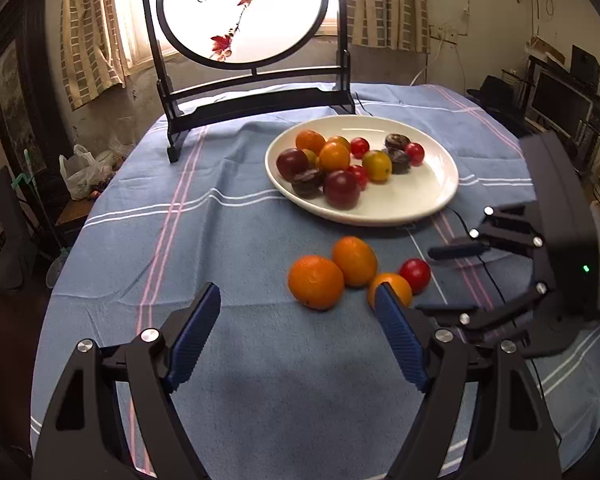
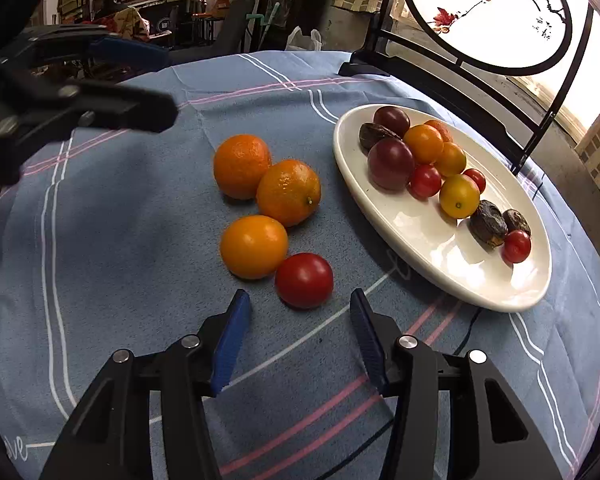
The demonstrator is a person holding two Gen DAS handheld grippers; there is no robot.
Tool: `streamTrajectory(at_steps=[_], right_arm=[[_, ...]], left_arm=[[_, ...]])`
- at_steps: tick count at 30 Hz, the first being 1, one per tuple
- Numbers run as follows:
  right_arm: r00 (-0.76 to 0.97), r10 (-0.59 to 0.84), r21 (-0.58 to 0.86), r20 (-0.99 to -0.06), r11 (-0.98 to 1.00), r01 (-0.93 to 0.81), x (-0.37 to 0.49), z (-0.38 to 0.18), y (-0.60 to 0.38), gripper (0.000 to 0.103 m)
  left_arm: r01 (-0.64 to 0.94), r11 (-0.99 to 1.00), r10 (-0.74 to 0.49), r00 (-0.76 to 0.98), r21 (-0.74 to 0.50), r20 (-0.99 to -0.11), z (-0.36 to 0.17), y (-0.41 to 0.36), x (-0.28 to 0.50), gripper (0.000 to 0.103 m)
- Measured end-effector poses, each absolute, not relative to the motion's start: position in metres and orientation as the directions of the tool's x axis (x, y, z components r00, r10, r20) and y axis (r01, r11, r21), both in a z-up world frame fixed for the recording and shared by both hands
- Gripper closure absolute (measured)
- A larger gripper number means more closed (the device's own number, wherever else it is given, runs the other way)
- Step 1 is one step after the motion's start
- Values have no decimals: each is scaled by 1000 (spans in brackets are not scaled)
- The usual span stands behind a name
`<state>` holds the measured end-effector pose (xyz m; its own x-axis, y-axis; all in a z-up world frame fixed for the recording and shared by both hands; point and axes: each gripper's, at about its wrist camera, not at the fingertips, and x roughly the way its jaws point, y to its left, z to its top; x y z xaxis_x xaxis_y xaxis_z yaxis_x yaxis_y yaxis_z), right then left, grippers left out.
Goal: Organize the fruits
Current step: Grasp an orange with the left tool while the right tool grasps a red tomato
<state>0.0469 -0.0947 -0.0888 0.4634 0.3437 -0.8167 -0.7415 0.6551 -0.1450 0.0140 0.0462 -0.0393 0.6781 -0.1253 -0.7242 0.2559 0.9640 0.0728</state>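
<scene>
Red tomato sits right in front of the open right fingers

The red tomato (image 2: pixel 304 280) lies on the blue cloth (image 2: pixel 140 208), just past the tips of the right gripper (image 2: pixel 300 304), whose fingers are spread wide and hold nothing. It looks small, light, smooth and soft, so I think it wants a gentle squeeze across its round middle. Just beyond it sit a smooth orange fruit (image 2: pixel 254 246) and two bumpy oranges (image 2: pixel 288 192), firmer and heavier by the look of them. To the right of the fingers is the white plate (image 2: pixel 440 264) with more fruit. The left gripper (image 1: pixel 296 300) is also wide open and empty, with one orange (image 1: pixel 316 281) just past its tips.
</scene>
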Motion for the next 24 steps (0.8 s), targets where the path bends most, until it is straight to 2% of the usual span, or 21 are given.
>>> streamTrajectory(at_steps=[2, 3, 9, 14, 18, 21, 24], right_arm=[[451, 355, -126, -819, 656, -744, 51, -90, -94, 61], [446, 358, -120, -820, 654, -747, 51, -90, -95, 73], [479, 364, -111, -799, 693, -713, 43, -77, -123, 73], [504, 362, -103, -784, 725, -681, 35, -68, -149, 73], [506, 361, -94, -783, 737, -670, 33, -71, -158, 73], [501, 367, -83, -784, 738, -670, 32, -74, -161, 73], [496, 372, -73, -784, 739, -670, 31, -76, -163, 73]], left_arm=[[290, 955, -148, 659, 67, -738, -47, 39, 8, 26], [305, 951, -160, 649, 61, -744, -50, 35, 5, 26], [377, 926, -221, 604, 30, -766, -66, 5, -2, 26], [362, 932, -221, 589, 9, -777, -79, -19, 9, 27], [313, 950, -184, 569, 4, -801, -93, -28, 27, 46], [265, 964, -162, 557, -11, -814, -101, -26, 39, 49], [238, 971, -151, 557, -18, -817, -104, -21, 45, 68]])
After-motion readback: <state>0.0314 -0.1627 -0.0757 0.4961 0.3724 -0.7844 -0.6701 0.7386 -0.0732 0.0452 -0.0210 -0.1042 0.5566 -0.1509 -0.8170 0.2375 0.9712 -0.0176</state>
